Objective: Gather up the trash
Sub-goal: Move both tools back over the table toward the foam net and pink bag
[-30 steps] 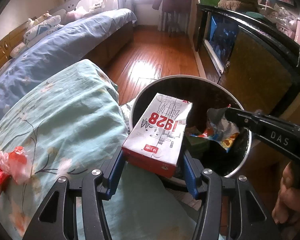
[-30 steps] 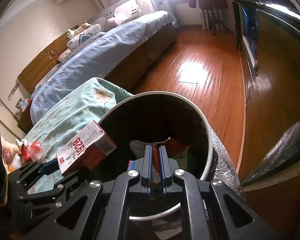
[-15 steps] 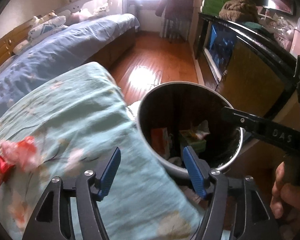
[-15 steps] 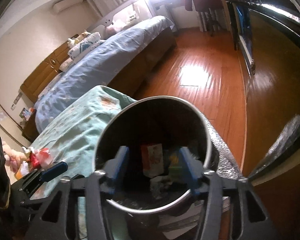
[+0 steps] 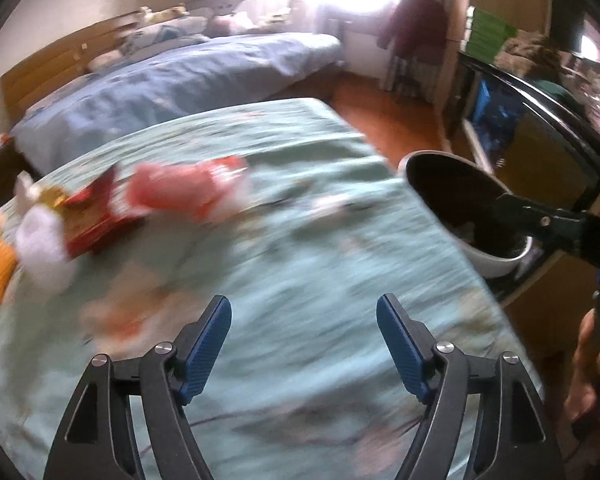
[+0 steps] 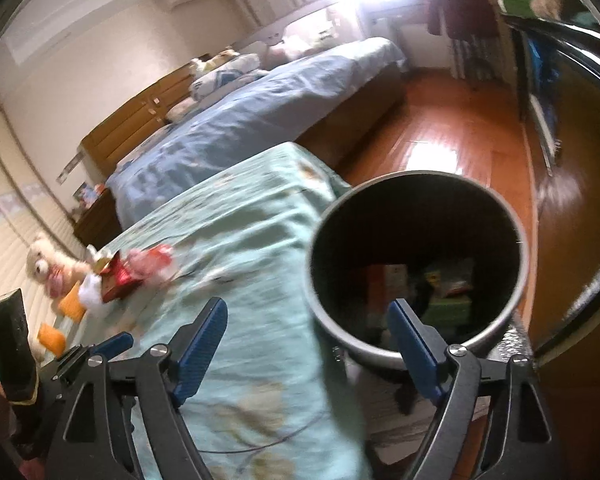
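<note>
Partly done: your round metal-rimmed trash bin (image 6: 416,264) already holds cartons.
Both your grippers, left gripper (image 5: 304,344) and right gripper (image 6: 308,344), have just been opening and gape empty; red wrappers (image 5: 148,204) remain on the floral teal bedspread (image 5: 300,264).

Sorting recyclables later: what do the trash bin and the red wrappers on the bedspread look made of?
Trash bin: probably metal, with a thin pale rim that catches light and a dark, matte inside. Red wrappers: likely thin crinkled plastic film, though blur leaves that open. Bedspread: soft printed fabric.

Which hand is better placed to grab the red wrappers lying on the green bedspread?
Left. The left gripper is open, empty, above the bedspread, facing the red wrappers. The right gripper, also open, sits by the trash bin, farther from them.
</note>
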The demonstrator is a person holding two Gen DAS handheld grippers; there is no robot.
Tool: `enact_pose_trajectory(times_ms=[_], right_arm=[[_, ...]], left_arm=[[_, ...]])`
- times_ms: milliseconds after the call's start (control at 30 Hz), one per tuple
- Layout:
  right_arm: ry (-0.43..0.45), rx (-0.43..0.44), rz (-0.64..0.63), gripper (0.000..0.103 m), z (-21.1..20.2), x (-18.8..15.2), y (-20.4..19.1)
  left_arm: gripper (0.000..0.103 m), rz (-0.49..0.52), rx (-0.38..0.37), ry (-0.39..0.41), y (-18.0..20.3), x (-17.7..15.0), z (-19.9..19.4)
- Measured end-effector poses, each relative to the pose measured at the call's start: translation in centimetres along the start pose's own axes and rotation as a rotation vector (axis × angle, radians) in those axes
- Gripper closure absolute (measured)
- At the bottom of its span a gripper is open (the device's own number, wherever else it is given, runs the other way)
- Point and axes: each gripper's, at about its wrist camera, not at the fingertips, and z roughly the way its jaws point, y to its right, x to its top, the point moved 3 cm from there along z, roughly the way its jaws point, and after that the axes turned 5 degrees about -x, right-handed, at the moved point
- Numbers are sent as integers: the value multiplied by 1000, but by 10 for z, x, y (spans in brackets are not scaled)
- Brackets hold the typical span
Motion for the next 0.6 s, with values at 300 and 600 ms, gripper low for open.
enact_pose_trajectory(times_ms=[300,600], right_arm=[[-41,76,-102,18,14,-16,-63],[-82,129,-183,18,31,-32,-115]], left_arm=[[28,-115,102,38,-60,-26,-37],[28,-214,139,45,-106,-42,-52]])
